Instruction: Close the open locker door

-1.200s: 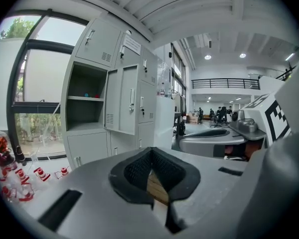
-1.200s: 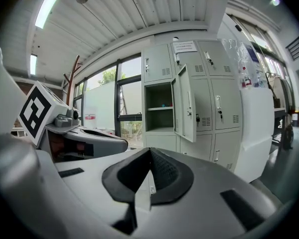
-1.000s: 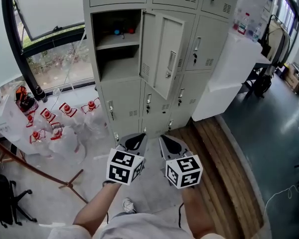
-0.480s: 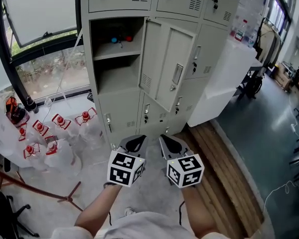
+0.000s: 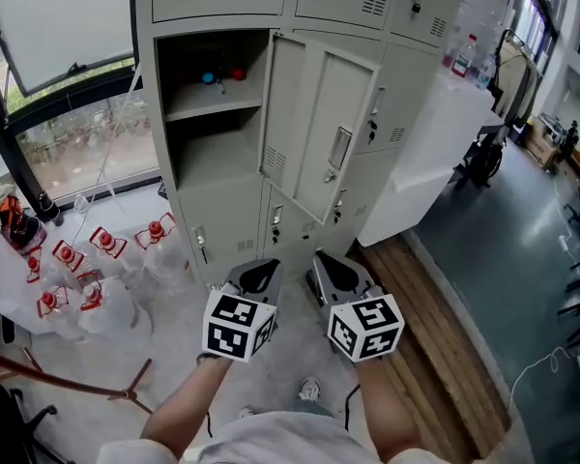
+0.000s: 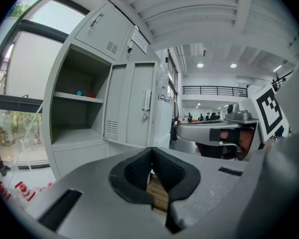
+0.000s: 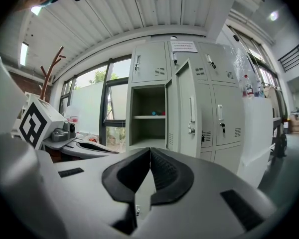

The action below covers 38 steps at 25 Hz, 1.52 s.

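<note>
A grey bank of lockers (image 5: 232, 211) stands ahead. One door (image 5: 314, 124) hangs open, swung out to the right of its compartment (image 5: 208, 114), which has a shelf with small red and blue items. The door also shows in the left gripper view (image 6: 134, 111) and the right gripper view (image 7: 189, 113). My left gripper (image 5: 255, 276) and right gripper (image 5: 334, 275) are held side by side low in the head view, well short of the lockers. Both are shut with nothing between the pads.
Several clear plastic jugs with red caps (image 5: 77, 269) sit on the floor at the left, under a large window (image 5: 68, 27). A white counter (image 5: 435, 153) adjoins the lockers on the right. Wooden flooring (image 5: 435, 356) runs along the right. A wooden stand's legs (image 5: 97, 390) lie at lower left.
The head view has come nearer to the lockers and shifted slightly right; the open door looks larger. Both grippers keep their pose, still shut.
</note>
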Tool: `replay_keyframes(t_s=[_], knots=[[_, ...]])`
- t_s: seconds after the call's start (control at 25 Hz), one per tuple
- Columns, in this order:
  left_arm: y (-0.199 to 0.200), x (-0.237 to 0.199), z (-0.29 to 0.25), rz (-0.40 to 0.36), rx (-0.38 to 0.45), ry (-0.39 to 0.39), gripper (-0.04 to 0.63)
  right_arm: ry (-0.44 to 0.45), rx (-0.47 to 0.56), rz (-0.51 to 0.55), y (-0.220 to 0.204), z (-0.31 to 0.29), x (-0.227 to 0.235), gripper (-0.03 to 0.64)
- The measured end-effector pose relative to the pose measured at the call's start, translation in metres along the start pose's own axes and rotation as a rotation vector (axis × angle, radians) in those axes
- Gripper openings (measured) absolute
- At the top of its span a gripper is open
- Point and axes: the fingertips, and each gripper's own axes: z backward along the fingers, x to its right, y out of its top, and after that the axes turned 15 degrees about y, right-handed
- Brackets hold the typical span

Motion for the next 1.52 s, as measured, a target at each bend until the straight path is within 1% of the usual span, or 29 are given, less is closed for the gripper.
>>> replay_keyframes(t_s=[0.08, 0.36, 0.56, 0.76, 1.04, 1.12, 1.2, 1.52], knots=[[0.002, 0.002, -0.009, -0.007, 0.003, 0.007, 0.006, 0.005, 0.014, 0.005, 0.003, -0.001, 0.012, 0.005], [0.02, 0.011, -0.049, -0.017, 0.024, 0.071, 0.006, 0.057, 0.071, 0.02, 0.016, -0.008, 0.063, 0.005], [0.039, 0.02, -0.082, -0.026, 0.035, 0.107, 0.006, 0.103, 0.112, 0.032, 0.029, -0.013, 0.098, 0.006], [0.049, 0.031, -0.109, -0.035, 0.033, 0.14, 0.006, 0.161, 0.134, 0.031, 0.036, -0.015, 0.128, 0.006], [0.055, 0.032, -0.133, -0.029, 0.022, 0.214, 0.006, 0.258, 0.171, 0.046, 0.054, -0.022, 0.152, 0.008], [0.058, 0.03, -0.137, -0.023, 0.024, 0.237, 0.006, 0.291, 0.174, 0.051, 0.058, -0.025, 0.155, 0.021], [0.059, 0.029, -0.14, -0.018, 0.024, 0.258, 0.006, 0.32, 0.173, 0.056, 0.061, -0.027, 0.158, 0.055], [0.055, 0.024, -0.146, -0.004, 0.003, 0.34, 0.006, 0.421, 0.193, 0.065, 0.072, -0.038, 0.172, 0.063]])
